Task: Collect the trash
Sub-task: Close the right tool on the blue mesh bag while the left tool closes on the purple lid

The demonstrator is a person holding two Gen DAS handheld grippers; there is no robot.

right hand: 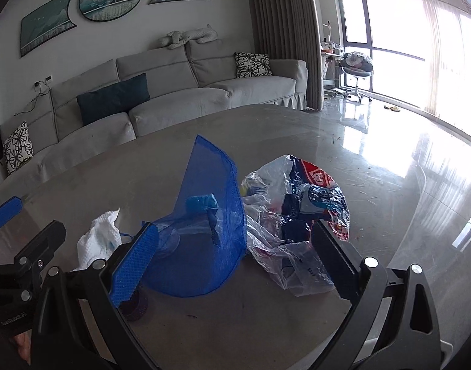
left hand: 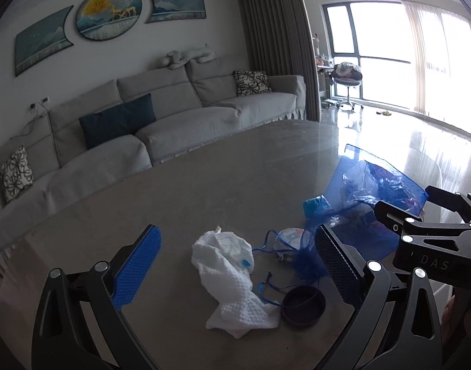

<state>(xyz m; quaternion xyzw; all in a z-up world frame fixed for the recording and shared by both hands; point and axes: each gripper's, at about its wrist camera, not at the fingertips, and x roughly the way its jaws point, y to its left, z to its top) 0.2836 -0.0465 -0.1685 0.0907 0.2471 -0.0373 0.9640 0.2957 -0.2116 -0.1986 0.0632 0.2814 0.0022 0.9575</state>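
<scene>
Both my grippers are hovering low over the grey stone counter [left hand: 204, 178], jaws spread on each, pinching nothing.

Left gripper [left hand: 238, 274]: the crumpled white waffle-textured paper towel [left hand: 232, 280] is lying on the counter between my jaws, lower centre of the left wrist frame. Just right of it, touching its edge, a round black shallow lid [left hand: 303, 305]. Thin blue drawstrings are trailing across both. Behind the lid, a small round printed pack [left hand: 289, 240], details too blurred to read.

Right gripper [right hand: 235, 265]: the sheer blue mesh drawstring bag [right hand: 210, 225] is slumping centre frame, with a small blue wrapped lump [right hand: 201, 203] showing through it. The crinkled clear plastic wrapper with red-and-blue print [right hand: 300, 215] is sitting just right of the bag, touching it, next to my black right finger.

Grey sofa [right hand: 143, 104] is filling the upper left.
</scene>
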